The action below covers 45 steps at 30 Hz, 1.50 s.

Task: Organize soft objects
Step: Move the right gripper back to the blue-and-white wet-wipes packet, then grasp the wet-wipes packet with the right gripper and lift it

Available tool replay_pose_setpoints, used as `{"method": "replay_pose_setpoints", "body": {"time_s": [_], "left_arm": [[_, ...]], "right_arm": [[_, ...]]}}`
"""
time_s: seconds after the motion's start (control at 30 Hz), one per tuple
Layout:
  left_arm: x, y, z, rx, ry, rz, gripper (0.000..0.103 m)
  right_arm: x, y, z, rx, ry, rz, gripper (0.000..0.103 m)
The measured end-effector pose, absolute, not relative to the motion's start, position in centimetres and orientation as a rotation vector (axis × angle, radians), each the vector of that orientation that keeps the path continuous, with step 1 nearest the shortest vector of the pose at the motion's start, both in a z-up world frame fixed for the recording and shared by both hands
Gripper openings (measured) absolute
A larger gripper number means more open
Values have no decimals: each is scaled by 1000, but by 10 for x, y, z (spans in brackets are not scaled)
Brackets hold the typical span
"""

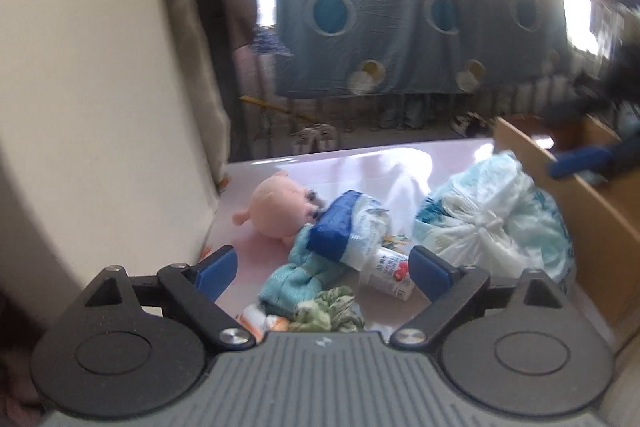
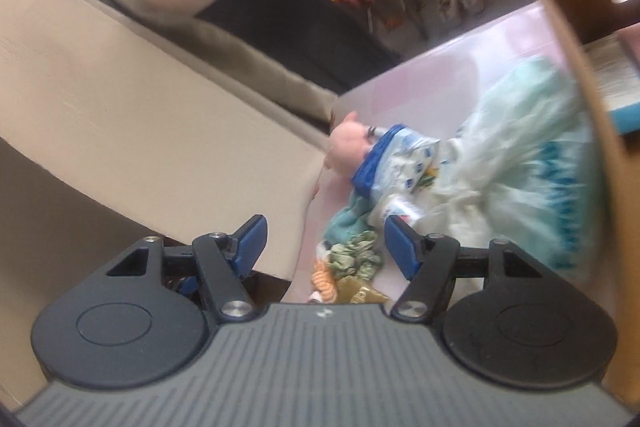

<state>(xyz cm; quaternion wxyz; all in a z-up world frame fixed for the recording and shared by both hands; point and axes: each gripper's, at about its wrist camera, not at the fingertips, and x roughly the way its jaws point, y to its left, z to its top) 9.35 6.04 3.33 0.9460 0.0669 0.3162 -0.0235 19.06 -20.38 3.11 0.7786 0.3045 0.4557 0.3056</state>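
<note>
Both grippers hover empty over a heap of soft things on a pale pink surface.

Left gripper and right gripper fingers stand apart. A pink plush toy lies far left, a plastic bag right, beside a cardboard box.

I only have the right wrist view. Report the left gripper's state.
Observer: The left gripper is open, with nothing between its fingers.
Operator: Say what lies straight ahead of it.
Observer: A teal cloth, and to its right a small bottle lying on its side.
Operator: Check the plastic bag's top.
Observer: The plastic bag is knotted shut.
</note>
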Motion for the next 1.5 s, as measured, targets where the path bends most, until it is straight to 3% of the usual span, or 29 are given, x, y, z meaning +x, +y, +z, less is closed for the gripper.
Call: {"method": "replay_pose_setpoints", "body": {"time_s": [0.17,0.4,0.5,0.87,0.97,1.07,1.27,1.5], "left_arm": [[145,43,-3,260,673,-139,94],[229,58,-46,175,761,-195,94],[259,59,-61,166,804,-208,96],[313,46,-107,220,970,-227,97],[316,48,-110,183,994,-228,88],[316,51,-110,156,1001,-212,80],[311,54,-98,142,987,-173,77],[296,54,-58,140,922,-144,77]], "right_arm": [[266,-142,-3,688,1145,628,68],[364,-87,-74,622,1381,469,70],[391,-77,-98,578,1442,390,75],[432,-60,-153,575,1586,312,87],[431,-61,-159,603,1575,326,90],[427,-64,-158,613,1544,349,89],[418,-81,-146,643,1487,350,72],[404,-93,-105,668,1409,404,69]]}}
